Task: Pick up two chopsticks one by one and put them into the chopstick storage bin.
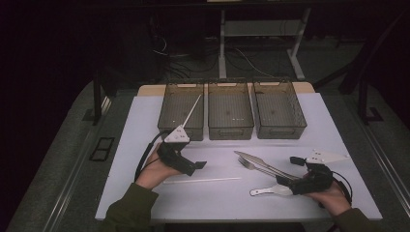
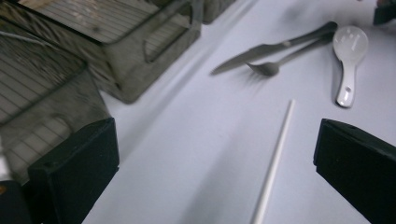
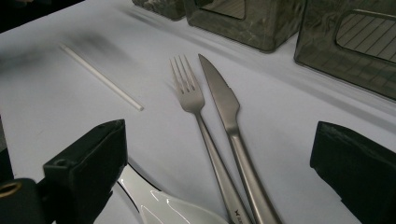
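Now the left gripper (image 1: pixel 189 166) hangs with its jaws spread wide and nothing between them, just above the white chopstick (image 1: pixel 202 180) that lies flat on the white table mat (image 1: pixel 145 121), in front of the left bin (image 1: pixel 181 110). A second white chopstick (image 1: pixel 192 110) already leans inside that bin, so the step in hand looks like picking up the one on the mat to join it. In the left gripper view the stick (image 2: pixel 275 158) runs up between the two black pads, nearer the right one. A good grasp would centre it first, come down until both pads straddle it at mid-length, then close squarely across it — a thin round stick will roll or pivot if caught near an end or by one pad's corner.

The right gripper (image 1: pixel 290 186) rests to the right of the chopstick, jaws likewise apart and holding nothing. Its left pad sits over the handle of the white ceramic spoon (image 1: pixel 270 191), while the fork (image 1: pixel 258 167) and knife (image 1: pixel 256 161) lie side by side between the jaws, reaching toward the middle bin (image 1: pixel 230 108).

Room is fair: bare mat lies between the chopstick and the left bin, and the fork tines are well apart from the stick's right end. The bin's near wall is the edge to clear — lift before travelling, and tip the stick over the rim rather than sliding it. The right bin (image 1: pixel 279 108) stands beyond the cutlery.
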`<action>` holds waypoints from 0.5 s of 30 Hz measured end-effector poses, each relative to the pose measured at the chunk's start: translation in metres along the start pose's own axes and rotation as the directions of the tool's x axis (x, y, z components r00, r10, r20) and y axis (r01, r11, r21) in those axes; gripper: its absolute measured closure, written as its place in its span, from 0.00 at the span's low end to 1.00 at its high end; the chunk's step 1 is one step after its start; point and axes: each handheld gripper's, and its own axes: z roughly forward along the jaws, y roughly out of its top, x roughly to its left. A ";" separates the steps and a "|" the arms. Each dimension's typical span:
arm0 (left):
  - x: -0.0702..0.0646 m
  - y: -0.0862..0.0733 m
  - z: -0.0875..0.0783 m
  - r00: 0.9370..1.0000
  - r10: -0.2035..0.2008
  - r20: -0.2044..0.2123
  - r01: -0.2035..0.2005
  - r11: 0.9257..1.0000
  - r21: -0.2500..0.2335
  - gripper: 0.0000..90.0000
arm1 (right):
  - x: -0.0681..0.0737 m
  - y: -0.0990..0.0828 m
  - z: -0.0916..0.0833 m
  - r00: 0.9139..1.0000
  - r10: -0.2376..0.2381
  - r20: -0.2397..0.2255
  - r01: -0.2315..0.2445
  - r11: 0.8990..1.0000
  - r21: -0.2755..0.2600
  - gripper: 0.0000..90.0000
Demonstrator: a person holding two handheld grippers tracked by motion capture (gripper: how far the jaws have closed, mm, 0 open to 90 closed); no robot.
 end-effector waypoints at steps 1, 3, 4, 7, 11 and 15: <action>-0.002 -0.004 0.001 1.000 0.005 0.006 -0.005 1.000 -0.002 0.00 | 0.000 0.000 0.000 1.000 -0.001 0.000 0.001 1.000 -0.001 0.04; -0.007 -0.011 0.002 1.000 0.017 0.009 -0.017 1.000 -0.001 0.03 | 0.000 0.000 0.000 1.000 -0.002 0.002 0.002 1.000 0.000 0.04; -0.009 -0.014 0.002 1.000 0.017 0.011 -0.017 1.000 -0.002 0.04 | 0.000 0.000 0.000 1.000 -0.003 0.002 0.003 1.000 0.000 0.04; -0.013 -0.022 0.003 0.999 0.023 0.022 -0.022 1.000 -0.015 0.10 | 0.001 0.000 -0.001 1.000 -0.003 0.000 0.003 1.000 0.001 0.04; -0.014 -0.028 0.004 0.998 0.009 0.062 -0.008 1.000 -0.015 0.20 | 0.001 0.000 -0.001 1.000 -0.004 0.000 0.004 1.000 0.001 0.04; -0.015 -0.031 0.009 0.995 0.010 0.098 -0.010 1.000 0.003 0.32 | 0.001 0.000 -0.001 1.000 -0.006 0.001 0.006 1.000 0.001 0.04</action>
